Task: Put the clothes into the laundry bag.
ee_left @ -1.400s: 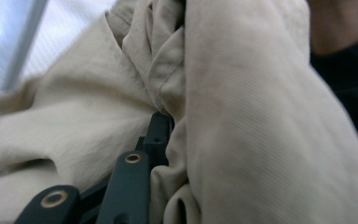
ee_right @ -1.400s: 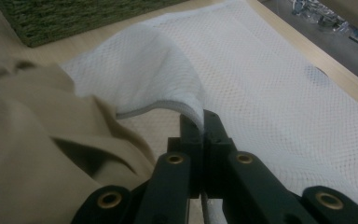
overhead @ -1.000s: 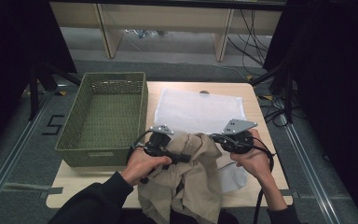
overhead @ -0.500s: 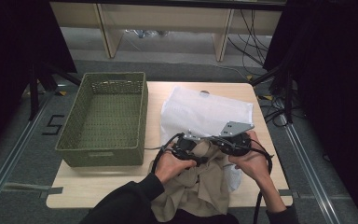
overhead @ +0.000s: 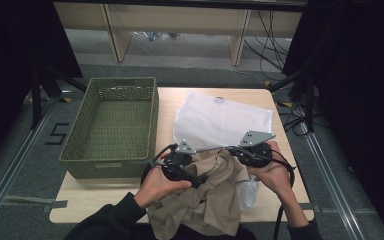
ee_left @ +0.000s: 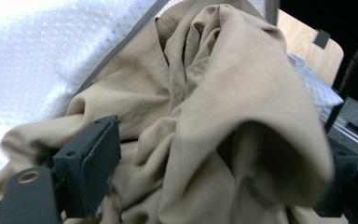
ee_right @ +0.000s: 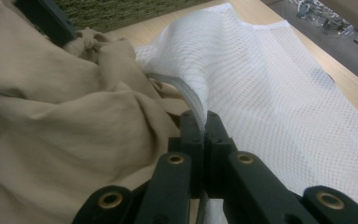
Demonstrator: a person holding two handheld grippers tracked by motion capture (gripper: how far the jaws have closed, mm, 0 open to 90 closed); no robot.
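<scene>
while the right gripper (ee_right: 200, 122) is pinching the zippered rim of the white mesh laundry bag (overhead: 225, 120) between fully closed jaws, the left gripper (overhead: 192, 178) is sitting with its jaws spread wide around a bunched fold of the beige garment (overhead: 212, 195); they have just been opening, and in the left gripper view the cloth (ee_left: 223, 121) is lying loose between the pads rather than being pressed. the garment is heaped at the near edge of the wooden table (overhead: 85, 202), partly draped over the edge toward the person, with its upper folds crowding against the bag's mouth. the bag itself is lying flat across the middle of the table, just beside the empty green woven basket (overhead: 112, 127).

the main risk, as i judge it, is that the released cloth is sliding off the table edge under its own weight, since so much of it is already hanging down. a second risk is that the thin rim is slipping out of the right jaws if the garment is being shoved hard against it, letting the mouth collapse. the left jaws may also be snagging mesh along with cloth on the next grab.
</scene>
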